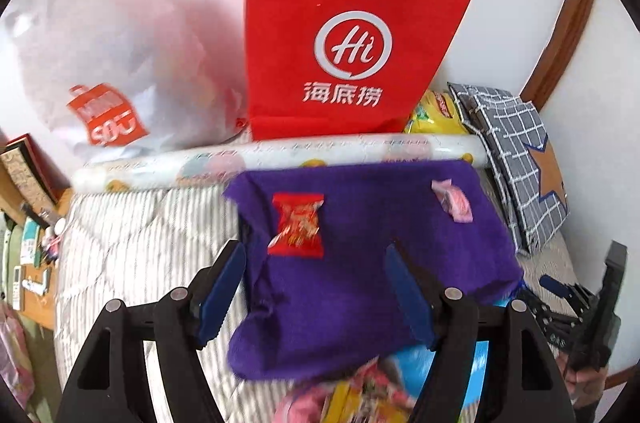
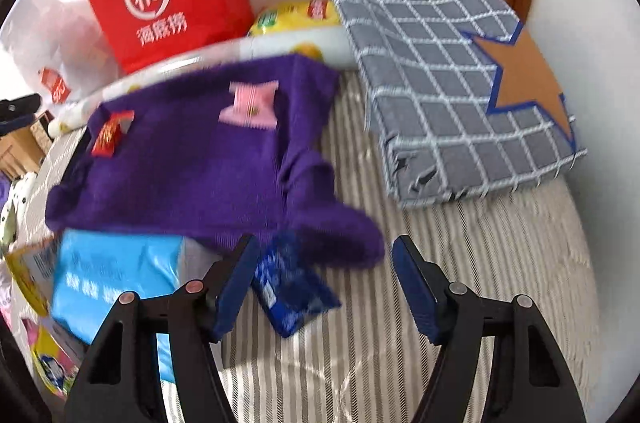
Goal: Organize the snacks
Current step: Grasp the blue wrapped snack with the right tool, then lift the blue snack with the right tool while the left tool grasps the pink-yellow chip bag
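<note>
A purple cloth point(image 1: 360, 271) lies on the striped bedding, also in the right wrist view point(image 2: 200, 175). On it lie a red snack packet point(image 1: 298, 225) point(image 2: 110, 135) and a pink candy packet point(image 1: 454, 201) point(image 2: 250, 105). My left gripper point(image 1: 314, 287) is open and empty, just short of the red packet. My right gripper point(image 2: 324, 283) is open and empty over a dark blue snack packet point(image 2: 292, 283) at the cloth's near edge. It shows at the right edge of the left wrist view point(image 1: 568, 303).
A red paper bag point(image 1: 344, 39) and a white plastic bag point(image 1: 104, 55) stand against the wall behind a rolled sheet point(image 1: 280, 155). A yellow chip bag point(image 2: 296, 17) and a checked fabric box point(image 2: 452, 87) sit right. A light blue pack point(image 2: 112, 275) and colourful snack packets point(image 1: 352, 395) lie near.
</note>
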A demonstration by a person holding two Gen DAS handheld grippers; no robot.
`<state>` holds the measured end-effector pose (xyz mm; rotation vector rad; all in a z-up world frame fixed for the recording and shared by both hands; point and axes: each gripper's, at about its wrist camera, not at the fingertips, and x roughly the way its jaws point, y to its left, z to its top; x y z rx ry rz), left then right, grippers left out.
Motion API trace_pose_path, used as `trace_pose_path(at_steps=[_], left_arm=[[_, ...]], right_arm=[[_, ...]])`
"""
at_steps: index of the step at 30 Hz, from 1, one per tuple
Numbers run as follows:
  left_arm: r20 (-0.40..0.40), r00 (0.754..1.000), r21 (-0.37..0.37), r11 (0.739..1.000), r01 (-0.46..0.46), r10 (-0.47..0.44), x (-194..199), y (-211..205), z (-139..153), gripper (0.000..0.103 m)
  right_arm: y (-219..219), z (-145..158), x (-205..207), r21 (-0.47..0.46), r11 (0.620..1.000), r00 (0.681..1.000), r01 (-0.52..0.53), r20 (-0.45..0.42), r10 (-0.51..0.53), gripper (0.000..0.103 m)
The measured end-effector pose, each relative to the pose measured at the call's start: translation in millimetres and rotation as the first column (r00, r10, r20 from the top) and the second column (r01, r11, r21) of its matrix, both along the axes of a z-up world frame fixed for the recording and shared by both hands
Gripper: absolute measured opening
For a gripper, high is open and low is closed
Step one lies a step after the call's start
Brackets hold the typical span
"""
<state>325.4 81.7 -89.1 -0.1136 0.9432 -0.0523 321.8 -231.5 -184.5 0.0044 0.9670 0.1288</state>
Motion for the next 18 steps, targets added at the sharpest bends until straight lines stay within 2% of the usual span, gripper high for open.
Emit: trace_pose_path(at_steps=[4,6,8,10,11,18], left_arm=[[-0.016,0.999,-0.011,0.999,-0.033,0.033,-29,16,0,0.071],[-0.022,0.998,-0.017,0.998,-0.052,0.052,-42,25,-1,0.071],[-0.027,0.997,-0.014,0.997,-0.072,0.072,-54,33,-2,0.071],[-0.032,0.996,-0.020,0.996,-0.089,0.089,-66,40,-3,0.071],[-0.033,0.995,-0.025,0.995,-0.094,0.093,-71,42,-3,0.071],[-0.039,0.995,-0.051,0.995,-0.089,0.087,-110,46,-10,0.071]], right_arm=[[3,-17,2,0.030,0.999,0.999,-0.013,-0.030,0.014,0.067],[7,-23,2,0.063,0.998,0.998,-0.030,-0.048,0.033,0.056],[10,-28,-1,0.103,0.993,0.996,-0.049,-0.072,0.057,0.035],[11,-27,-7,0.137,0.989,0.995,-0.053,-0.080,0.064,0.021],[11,-25,-10,0.142,0.989,0.995,-0.051,-0.074,0.062,0.018],[14,1,-51,0.099,0.994,0.999,-0.041,0.008,0.040,0.018]])
